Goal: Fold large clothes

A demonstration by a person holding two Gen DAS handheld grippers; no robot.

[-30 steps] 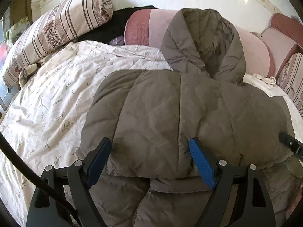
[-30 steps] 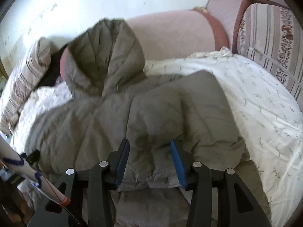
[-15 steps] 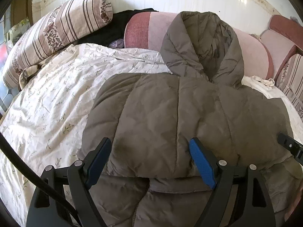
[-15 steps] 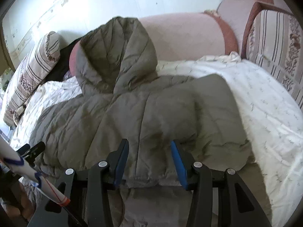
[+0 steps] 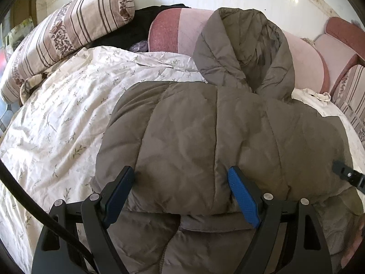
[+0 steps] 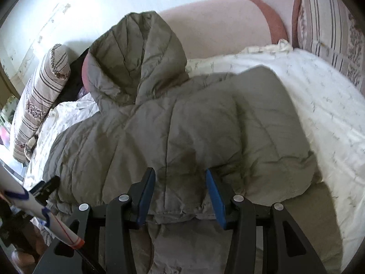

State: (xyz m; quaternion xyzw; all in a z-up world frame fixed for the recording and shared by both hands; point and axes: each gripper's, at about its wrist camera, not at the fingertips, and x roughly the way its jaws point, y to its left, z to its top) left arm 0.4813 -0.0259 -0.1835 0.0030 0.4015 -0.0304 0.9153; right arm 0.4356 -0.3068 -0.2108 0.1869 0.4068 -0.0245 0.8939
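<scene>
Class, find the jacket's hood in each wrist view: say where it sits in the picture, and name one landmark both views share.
Left wrist view: the hood sits upper centre-right, propped against the pink bolster.
Right wrist view: the hood sits upper left of centre, against the same bolster.
Shared landmark: the striped floral pillow, at the left in both.

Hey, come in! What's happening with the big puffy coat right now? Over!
Left gripper wide, astride the coat fold. Right gripper narrower, coat bunched between its pads. Coat part-folded on bedsheet, hood against pink cushion. Nothing blocking.
</scene>
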